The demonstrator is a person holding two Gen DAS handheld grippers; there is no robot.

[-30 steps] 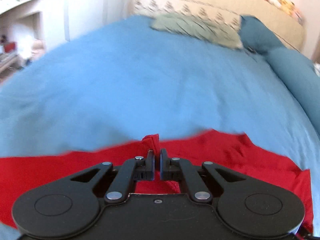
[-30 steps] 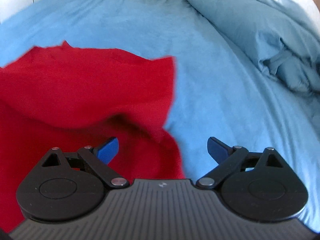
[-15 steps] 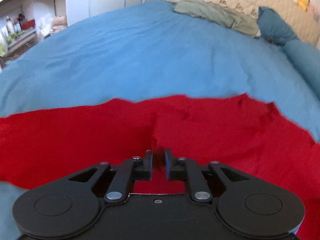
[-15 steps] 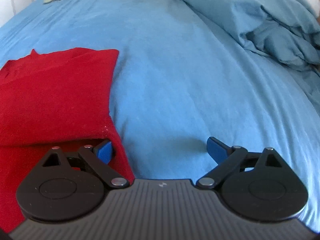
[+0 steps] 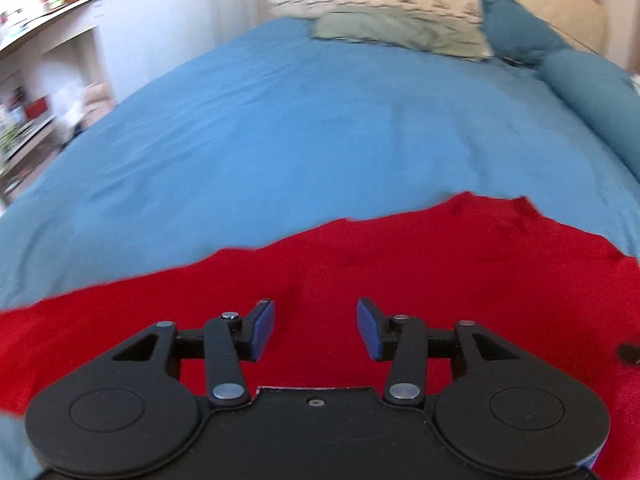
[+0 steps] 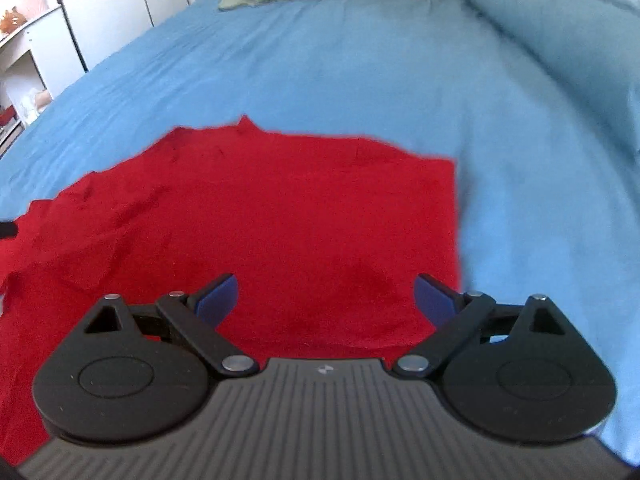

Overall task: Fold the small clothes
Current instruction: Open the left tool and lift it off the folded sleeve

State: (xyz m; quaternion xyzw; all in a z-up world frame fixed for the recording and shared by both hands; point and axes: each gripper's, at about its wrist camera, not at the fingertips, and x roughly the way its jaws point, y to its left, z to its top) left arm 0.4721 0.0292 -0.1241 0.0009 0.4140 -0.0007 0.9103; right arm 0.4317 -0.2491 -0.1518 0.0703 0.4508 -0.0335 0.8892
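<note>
A red garment (image 5: 440,264) lies spread flat on the blue bed sheet (image 5: 320,128). It also shows in the right wrist view (image 6: 280,208), with a straight right edge. My left gripper (image 5: 316,328) is open and empty just above the cloth. My right gripper (image 6: 326,300) is open wide and empty, above the garment near its right edge. A dark tip of the other gripper shows at the far left of the right wrist view (image 6: 8,229).
A green pillow (image 5: 400,32) and a teal pillow (image 5: 516,28) lie at the head of the bed. A rolled blue duvet (image 6: 560,32) runs along the right side. White shelves and cupboards (image 5: 40,80) stand left of the bed.
My left gripper was shut on a pinch of the red cloth and has opened and let it go. The garment has dropped and now lies flat. My right gripper has moved over it.
</note>
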